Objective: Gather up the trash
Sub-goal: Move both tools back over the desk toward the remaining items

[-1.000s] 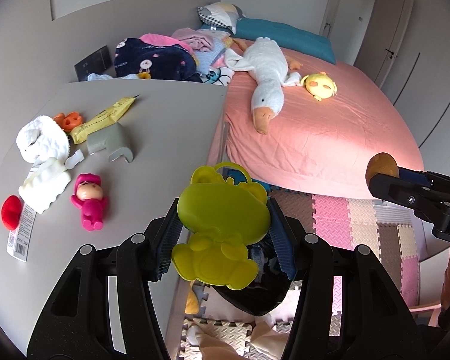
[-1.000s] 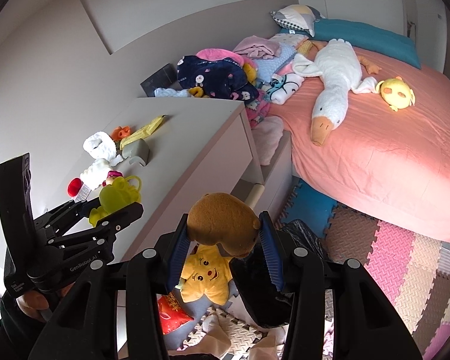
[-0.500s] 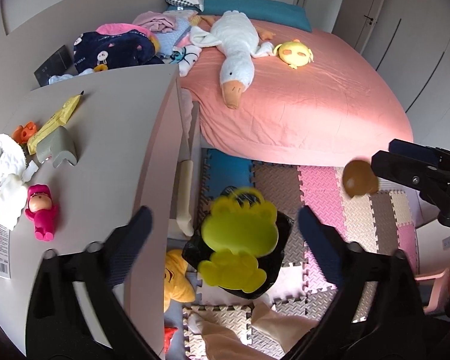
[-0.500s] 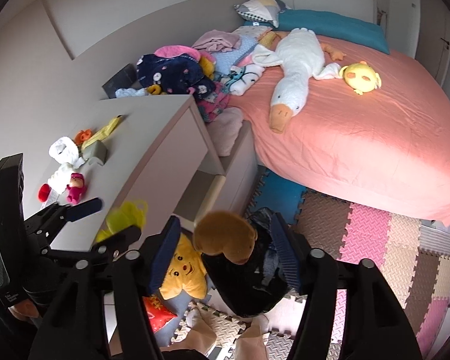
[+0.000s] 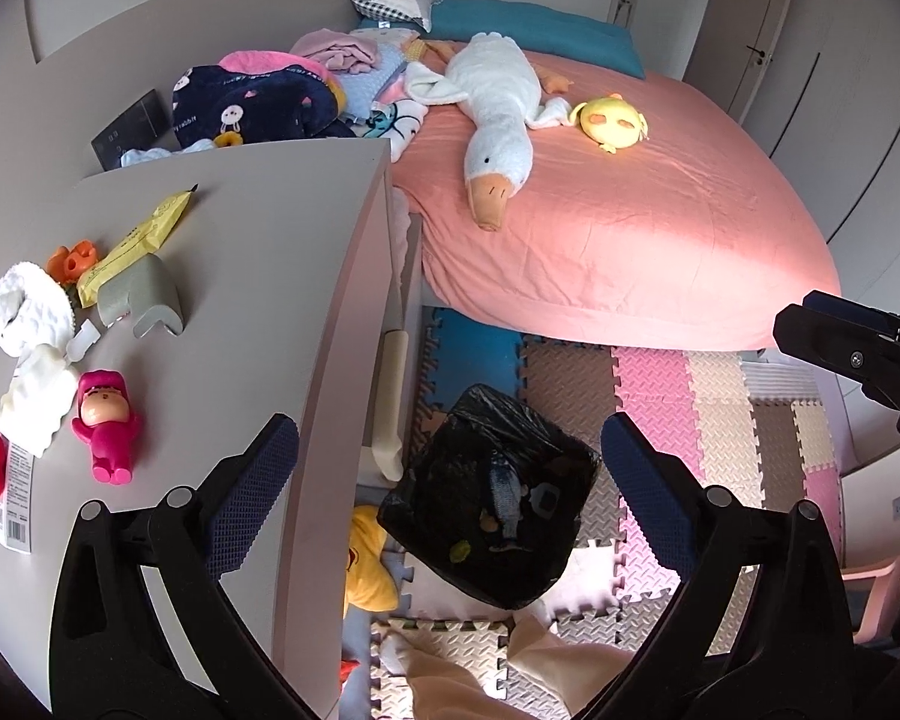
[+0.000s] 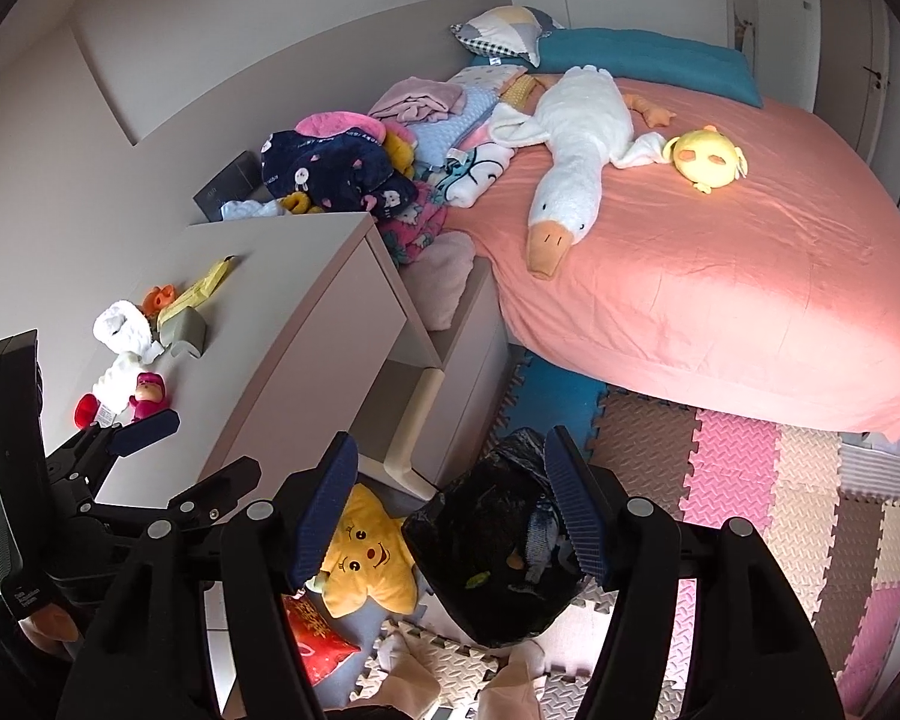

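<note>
Green frog toy and brown round plush gone from the jaws since a second ago; both now down in the black bin bag, seen as small green and tan spots among dark contents. Left gripper jaws spread wide, nothing between them. Right gripper jaws have opened partway, also holding nothing. Both hang over the bag, pointing steeply down.

Bag sits on the floor, near centre, mouth facing up, crinkly glossy plastic, roughly boxy. Floor is interlocking foam mat, textured tiles in pink, cream, brown, blue. Yellow star plush with a smiley face lies just left of the bag, red packet nearer.

Left: smooth grey cabinet top. On it, a magenta doll, white fleecy cloth, grey curved foam corner guard, long flat yellow packet lying diagonally with its tip to the far right, orange piece.

Far right: bed with pink sheet, long white goose plush with beak toward the near side, round yellow chick plush, teal pillow, heap of soft clothes at far left of the bed.
</note>
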`<state>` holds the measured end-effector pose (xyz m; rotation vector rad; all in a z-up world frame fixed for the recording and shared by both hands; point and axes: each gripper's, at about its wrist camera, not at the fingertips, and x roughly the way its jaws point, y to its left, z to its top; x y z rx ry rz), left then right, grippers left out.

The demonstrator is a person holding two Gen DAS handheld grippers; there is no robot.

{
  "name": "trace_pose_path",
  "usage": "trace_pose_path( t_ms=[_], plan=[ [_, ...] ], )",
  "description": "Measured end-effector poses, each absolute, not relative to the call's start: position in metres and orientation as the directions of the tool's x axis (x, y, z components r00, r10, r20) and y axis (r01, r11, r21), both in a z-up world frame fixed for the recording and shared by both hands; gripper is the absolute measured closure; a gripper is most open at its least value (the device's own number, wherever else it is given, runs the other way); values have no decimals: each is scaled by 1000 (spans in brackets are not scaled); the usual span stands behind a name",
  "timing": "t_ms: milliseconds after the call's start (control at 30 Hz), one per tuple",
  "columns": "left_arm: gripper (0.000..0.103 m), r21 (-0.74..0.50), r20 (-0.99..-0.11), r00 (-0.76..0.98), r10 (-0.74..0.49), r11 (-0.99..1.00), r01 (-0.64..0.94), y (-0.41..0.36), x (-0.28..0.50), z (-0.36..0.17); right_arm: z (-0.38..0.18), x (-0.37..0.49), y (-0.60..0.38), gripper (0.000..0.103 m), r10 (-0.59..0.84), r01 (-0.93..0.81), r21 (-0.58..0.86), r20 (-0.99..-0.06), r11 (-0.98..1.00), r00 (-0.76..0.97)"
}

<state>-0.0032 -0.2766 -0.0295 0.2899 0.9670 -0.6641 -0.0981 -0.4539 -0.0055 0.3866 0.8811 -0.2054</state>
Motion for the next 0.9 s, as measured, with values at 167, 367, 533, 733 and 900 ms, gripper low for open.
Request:
trace_pose_path(
  t_ms=[167,367,533,733,900],
  plan=[
    [6,-67,-836,395,-381,785,615,-265,1,-32,-5,-88,-445,37,3,306,247,-782,919,623],
    [6,-64,-838,415,-354,820,569,-240,9,-32,-5,-72,-426,37,43,256,258,-778,932,626],
    [6,-61,-839,436,-326,852,521,-214,17,-31,-6,-56,-405,37,80,206,260,-781,943,620],
    [6,-53,-837,465,-289,888,457,-180,22,-31,-6,-40,-378,37,123,141,260,-783,955,610],
    [6,-54,-838,481,-258,916,399,-151,24,-31,-7,-27,-354,37,161,84,262,-784,961,600]
  ],
)
